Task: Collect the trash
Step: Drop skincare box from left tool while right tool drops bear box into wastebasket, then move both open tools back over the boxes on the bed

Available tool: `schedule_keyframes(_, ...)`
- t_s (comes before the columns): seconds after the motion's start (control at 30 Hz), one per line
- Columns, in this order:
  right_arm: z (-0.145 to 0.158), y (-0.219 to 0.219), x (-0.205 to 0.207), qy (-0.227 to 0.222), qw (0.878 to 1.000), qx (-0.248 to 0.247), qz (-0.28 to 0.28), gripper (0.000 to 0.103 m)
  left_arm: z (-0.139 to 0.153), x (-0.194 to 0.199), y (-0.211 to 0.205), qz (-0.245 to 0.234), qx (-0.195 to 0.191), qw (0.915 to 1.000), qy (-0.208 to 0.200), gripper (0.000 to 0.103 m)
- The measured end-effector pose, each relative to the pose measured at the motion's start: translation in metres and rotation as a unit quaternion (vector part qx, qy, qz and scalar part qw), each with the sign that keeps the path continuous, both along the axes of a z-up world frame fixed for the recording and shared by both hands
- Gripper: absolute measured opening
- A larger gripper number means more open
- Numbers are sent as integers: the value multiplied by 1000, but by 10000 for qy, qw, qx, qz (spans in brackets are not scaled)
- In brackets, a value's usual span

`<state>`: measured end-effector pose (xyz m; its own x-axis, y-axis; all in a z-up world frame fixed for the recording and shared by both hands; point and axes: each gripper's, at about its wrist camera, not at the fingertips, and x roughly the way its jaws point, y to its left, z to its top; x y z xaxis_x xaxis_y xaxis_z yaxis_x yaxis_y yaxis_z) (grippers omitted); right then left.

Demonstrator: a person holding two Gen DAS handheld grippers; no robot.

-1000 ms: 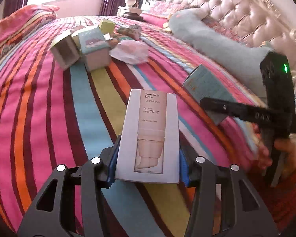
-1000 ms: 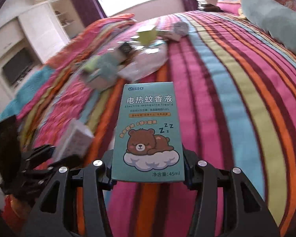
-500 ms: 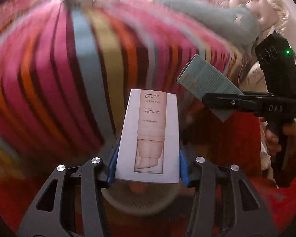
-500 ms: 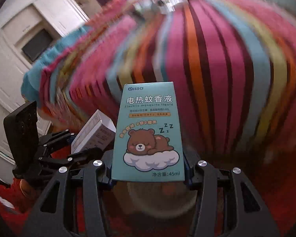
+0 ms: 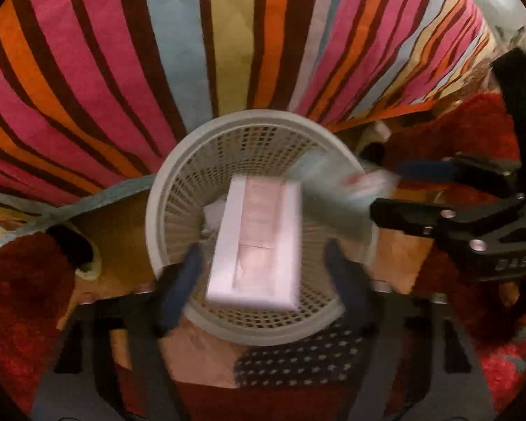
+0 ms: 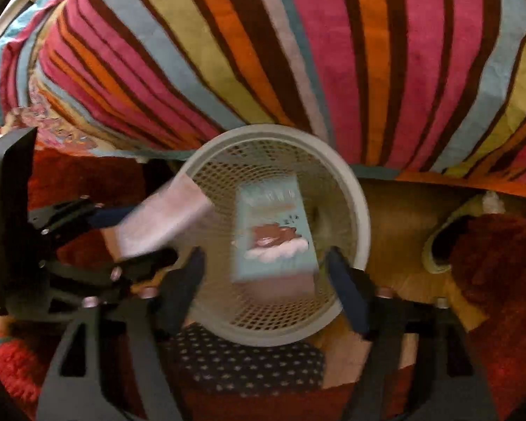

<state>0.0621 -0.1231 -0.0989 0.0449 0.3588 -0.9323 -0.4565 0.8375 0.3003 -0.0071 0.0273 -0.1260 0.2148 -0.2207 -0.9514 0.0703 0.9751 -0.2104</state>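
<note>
The left gripper [image 5: 263, 270] hangs with jaws just sprung apart, its white rectangular carton [image 5: 256, 242] loose between them, long axis pointing away, dropping into the round grey mesh plastic wastebasket [image 5: 179, 175] directly below. The right gripper [image 6: 266, 273] likewise has just released its teal bear-printed carton [image 6: 273, 231] over the same basket, beside the striped bed [image 6: 298, 52].

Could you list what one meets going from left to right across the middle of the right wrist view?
Left gripper → white box → teal bear box over the white mesh basket → bare wooden floor → slipper → red rug.
</note>
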Motion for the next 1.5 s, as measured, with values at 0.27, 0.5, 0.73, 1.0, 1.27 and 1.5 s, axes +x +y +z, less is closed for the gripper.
schedule_keyframes(0.27,5,-15,-5,-163,9997,-77,-162,72,6,2,13,287,-9,9995,-95,77)
schedule_keyframes(0.5,58,-30,-5,-602,9976,349,28,72,81,7,40,517,-222,9966,-606,77)
schedule_keyframes(0.73,158,-31,64,-2089,9733,909,-267,72,202,95,113,1124,242,9746,-1923,77)
schedule_keyframes(1.0,200,29,205,-3043,9481,624,-676,72,265,280,191,2391,-308,9425,-2313,83)
schedule_keyframes(1.27,198,77,309,-3037,9460,618,-954,72,265,396,219,2697,-438,9373,-2164,83)
schedule_keyframes(1.5,192,96,340,-2827,9529,575,-933,72,236,442,239,2819,-915,9396,-1710,83)
